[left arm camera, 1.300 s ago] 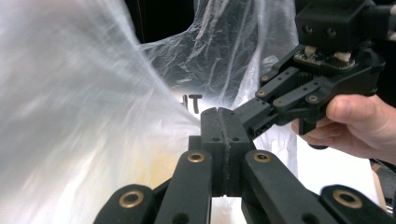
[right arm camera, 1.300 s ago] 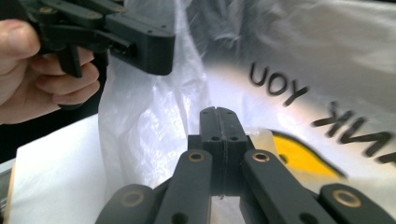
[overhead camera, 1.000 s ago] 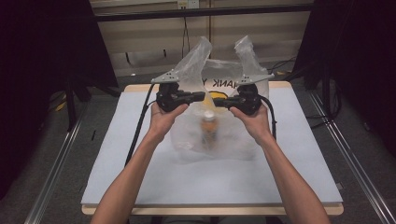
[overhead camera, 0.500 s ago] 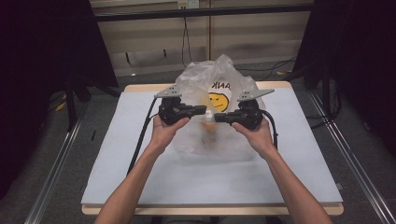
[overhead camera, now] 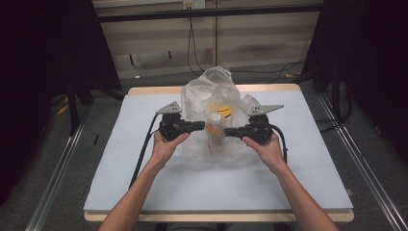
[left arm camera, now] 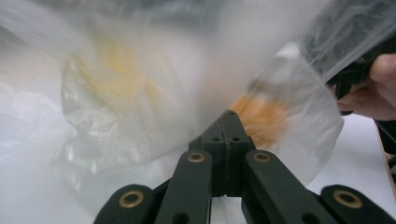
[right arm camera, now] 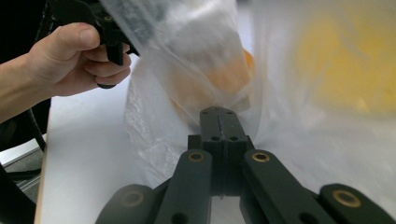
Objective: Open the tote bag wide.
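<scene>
While the bottle [overhead camera: 215,127] stands inside the bag [overhead camera: 211,91], both grippers, left [overhead camera: 198,126] and right [overhead camera: 231,131], pinch film beside it (probably to close it).

I see a white table [overhead camera: 144,183] with a pale wooden edge. A clear plastic bag [overhead camera: 211,96] sits on it toward the far middle, a bottle [overhead camera: 215,129] standing upright inside. The rest of the top is bare.

Along my left gripper [left arm camera: 227,122], I see both black jaws pressed together, pinching the clear plastic bag [left arm camera: 154,84]. Through the blurred film there's an orange-filled bottle [left arm camera: 266,116] just beyond the tips. At far right, my other hand [left arm camera: 373,88] grips its tool over the white table [left arm camera: 355,158].
</scene>
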Available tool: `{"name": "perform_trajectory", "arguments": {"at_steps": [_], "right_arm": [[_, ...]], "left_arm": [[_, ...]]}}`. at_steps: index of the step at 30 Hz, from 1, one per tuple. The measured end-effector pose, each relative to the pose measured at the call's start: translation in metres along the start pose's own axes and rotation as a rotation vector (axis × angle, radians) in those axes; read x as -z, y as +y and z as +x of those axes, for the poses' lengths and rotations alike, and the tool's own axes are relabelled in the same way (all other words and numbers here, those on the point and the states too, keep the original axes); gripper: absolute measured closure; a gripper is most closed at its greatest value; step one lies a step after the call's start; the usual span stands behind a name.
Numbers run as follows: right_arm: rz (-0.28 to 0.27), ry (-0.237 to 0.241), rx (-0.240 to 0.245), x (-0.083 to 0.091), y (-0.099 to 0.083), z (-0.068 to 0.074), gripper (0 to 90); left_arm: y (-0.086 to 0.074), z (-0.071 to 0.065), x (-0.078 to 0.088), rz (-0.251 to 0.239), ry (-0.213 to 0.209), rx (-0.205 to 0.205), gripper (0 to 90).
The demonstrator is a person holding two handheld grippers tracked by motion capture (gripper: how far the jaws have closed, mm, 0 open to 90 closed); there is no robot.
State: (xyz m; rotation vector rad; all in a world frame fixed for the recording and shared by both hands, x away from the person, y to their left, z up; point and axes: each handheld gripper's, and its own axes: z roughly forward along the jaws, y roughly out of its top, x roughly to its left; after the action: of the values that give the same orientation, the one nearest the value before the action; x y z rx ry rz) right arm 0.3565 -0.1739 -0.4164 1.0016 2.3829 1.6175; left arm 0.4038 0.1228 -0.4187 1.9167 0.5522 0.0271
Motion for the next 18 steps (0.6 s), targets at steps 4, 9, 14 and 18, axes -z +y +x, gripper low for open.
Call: {"name": "perform_trajectory", "arguments": {"at_steps": [4, 9, 14, 18], "right_arm": [[0.038, -0.010, -0.011, -0.006, -0.014, -0.003, 90.0], [0.113, -0.003, -0.006, -0.026, -0.035, -0.008, 90.0], [0.143, -0.009, -0.026, -0.036, -0.048, -0.010, 90.0], [0.181, -0.041, -0.041, -0.038, -0.058, -0.018, 90.0]], "left_arm": [[-0.017, 0.002, -0.011, 0.049, 0.001, 0.011, 90.0], [-0.033, 0.003, -0.022, 0.112, -0.002, 0.005, 90.0], [-0.046, 0.005, -0.030, 0.188, 0.005, 0.006, 90.0], [-0.057, 0.015, -0.030, 0.219, 0.040, 0.032, 90.0]]}}
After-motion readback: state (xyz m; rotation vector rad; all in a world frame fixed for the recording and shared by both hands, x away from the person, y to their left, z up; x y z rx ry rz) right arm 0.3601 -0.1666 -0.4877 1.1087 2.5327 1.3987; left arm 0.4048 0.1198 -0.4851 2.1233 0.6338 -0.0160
